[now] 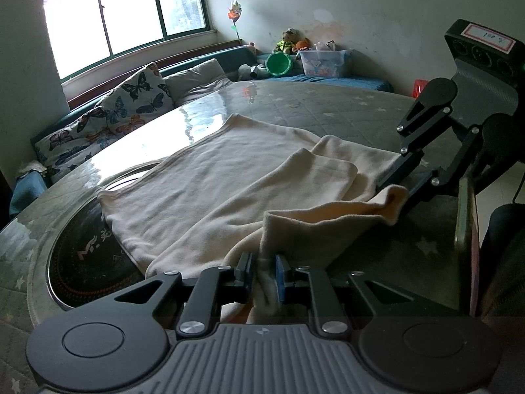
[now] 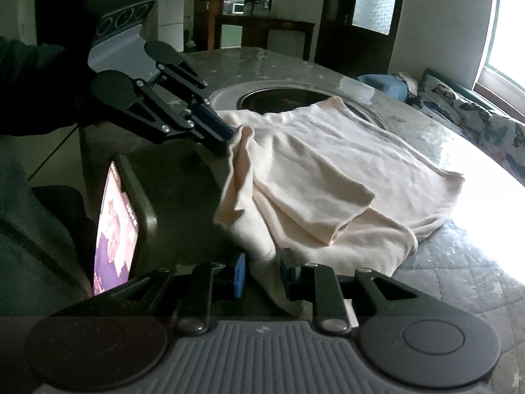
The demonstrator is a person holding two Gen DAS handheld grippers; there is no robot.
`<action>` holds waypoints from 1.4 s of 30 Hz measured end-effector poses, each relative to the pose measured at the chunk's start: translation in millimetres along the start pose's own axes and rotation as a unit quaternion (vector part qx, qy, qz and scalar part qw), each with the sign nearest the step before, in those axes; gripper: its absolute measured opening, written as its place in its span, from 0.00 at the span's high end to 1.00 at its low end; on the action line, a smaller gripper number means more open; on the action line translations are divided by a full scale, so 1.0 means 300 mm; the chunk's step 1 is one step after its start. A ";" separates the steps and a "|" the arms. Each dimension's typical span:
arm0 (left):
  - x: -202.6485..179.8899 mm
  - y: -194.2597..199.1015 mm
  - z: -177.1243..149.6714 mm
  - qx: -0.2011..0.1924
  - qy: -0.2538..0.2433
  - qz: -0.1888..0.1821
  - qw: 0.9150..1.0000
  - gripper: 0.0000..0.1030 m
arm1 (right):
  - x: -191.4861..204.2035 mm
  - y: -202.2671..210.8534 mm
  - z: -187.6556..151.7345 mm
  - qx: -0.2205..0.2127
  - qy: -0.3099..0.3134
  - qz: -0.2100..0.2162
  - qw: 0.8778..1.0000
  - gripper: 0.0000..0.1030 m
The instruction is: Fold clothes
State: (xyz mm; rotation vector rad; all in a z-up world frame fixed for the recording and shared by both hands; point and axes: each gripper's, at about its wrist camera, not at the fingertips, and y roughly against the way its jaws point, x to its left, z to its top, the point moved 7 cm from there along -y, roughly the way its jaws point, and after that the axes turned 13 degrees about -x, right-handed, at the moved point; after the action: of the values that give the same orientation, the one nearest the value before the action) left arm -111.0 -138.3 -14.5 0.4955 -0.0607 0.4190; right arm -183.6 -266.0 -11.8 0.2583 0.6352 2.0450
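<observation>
- The garment [image 1: 203, 177] is a cream top, spread across the middle of a glass-topped table [image 1: 183, 121], with its near edge bunched up toward the two grippers and one sleeve [image 2: 315, 203] flopped over the body.
- Handling-wise I'd call it light, soft and totally limp: it drapes and wrinkles wherever it's lifted, so it'll sag between two pinch points and drag along the glass. Nothing fragile here. The glass looks slick, so the cloth will probably slide rather than stay put.
- Best place to take hold is the hem or corners, well apart, so the edge stays taut. Grabbing mid-fabric would just make a wad.
- Left gripper [image 1: 264, 272]: clamped onto a bunched fold of the near edge, with cloth squeezed between the pads.
- Right gripper [image 2: 262, 274]: jaws drawn in around another bit of the same edge. Fabric clearly runs between them, and the left view shows the edge hanging lifted from its tips, so I'd say it's gripping.
- Hard to make out: the neckline, and which side faces up. The far side is washed out by window glare.
- Under the far end there's a dark round inset [image 1: 85, 256], partly covered.
- A lit phone [image 2: 115, 226] stands near the table edge, partly cut off.
</observation>
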 end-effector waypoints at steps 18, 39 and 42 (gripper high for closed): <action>-0.004 0.006 -0.007 0.003 -0.001 -0.001 1.000 0.79 | 0.001 -0.012 0.005 -0.015 -0.018 0.017 1.000 0.72; -0.055 0.039 -0.020 0.000 -0.037 -0.024 0.999 0.70 | -0.024 -0.010 0.022 -0.023 -0.037 0.017 0.999 0.80; -0.073 0.051 -0.014 -0.011 -0.042 -0.035 0.998 0.70 | -0.010 -0.013 0.021 -0.023 -0.029 0.025 0.999 0.79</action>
State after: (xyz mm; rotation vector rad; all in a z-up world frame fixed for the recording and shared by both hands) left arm -137.3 -132.4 -14.8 0.4929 -0.1285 0.3295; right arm -176.5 -264.8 -8.2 0.3078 0.5493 2.0906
